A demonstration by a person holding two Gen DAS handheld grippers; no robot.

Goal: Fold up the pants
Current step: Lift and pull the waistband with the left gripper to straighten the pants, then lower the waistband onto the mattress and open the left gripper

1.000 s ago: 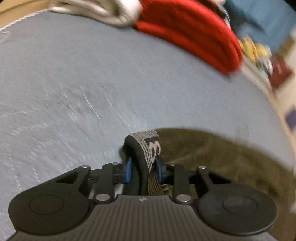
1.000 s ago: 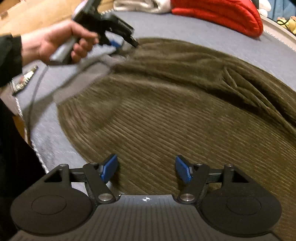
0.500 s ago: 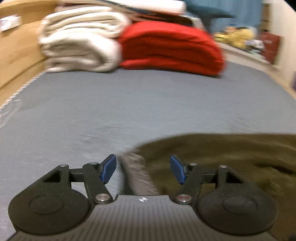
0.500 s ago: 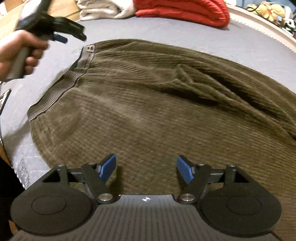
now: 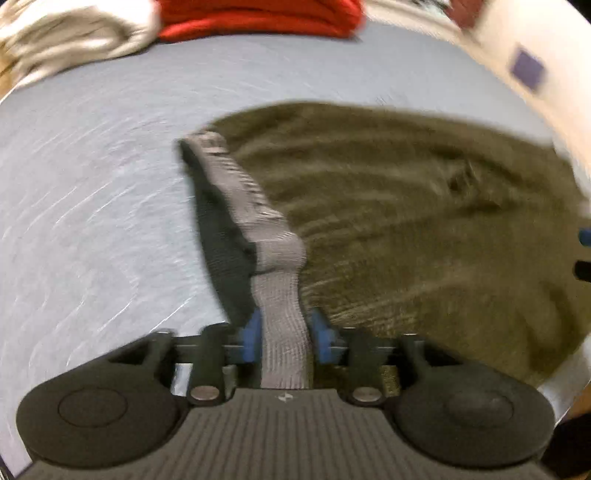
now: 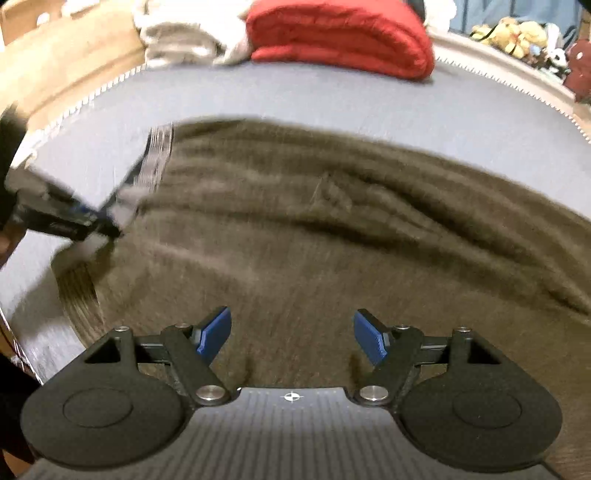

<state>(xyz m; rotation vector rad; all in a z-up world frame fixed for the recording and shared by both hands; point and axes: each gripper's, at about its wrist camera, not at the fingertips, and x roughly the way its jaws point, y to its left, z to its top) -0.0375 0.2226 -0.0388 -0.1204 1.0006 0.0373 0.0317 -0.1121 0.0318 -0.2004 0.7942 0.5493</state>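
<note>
Olive corduroy pants [image 5: 406, 221] [image 6: 332, 258] lie spread flat on a grey bed [image 5: 92, 184]. Their grey elastic waistband [image 5: 258, 206] [image 6: 159, 155] runs along the left edge, with its dark inner side showing beside it. My left gripper [image 5: 286, 334] [image 6: 99, 225] straddles the waistband partway along. Its jaws are closing, with the band between the blue pads and a little gap still showing. My right gripper [image 6: 291, 336] hovers open above the near part of the pants with nothing between its fingers. Its tip shows at the right edge of the left wrist view.
A folded red blanket [image 6: 340, 33] and a cream blanket [image 6: 177, 33] are stacked at the far end of the bed. Plush toys [image 6: 517, 33] sit beyond the bed's far right edge. Wooden floor [image 6: 55, 62] lies to the left.
The left gripper let go of the waistband's far corner, opened, slid along the band toward me and is narrowing on it again. The right gripper rose slightly and stayed open.
</note>
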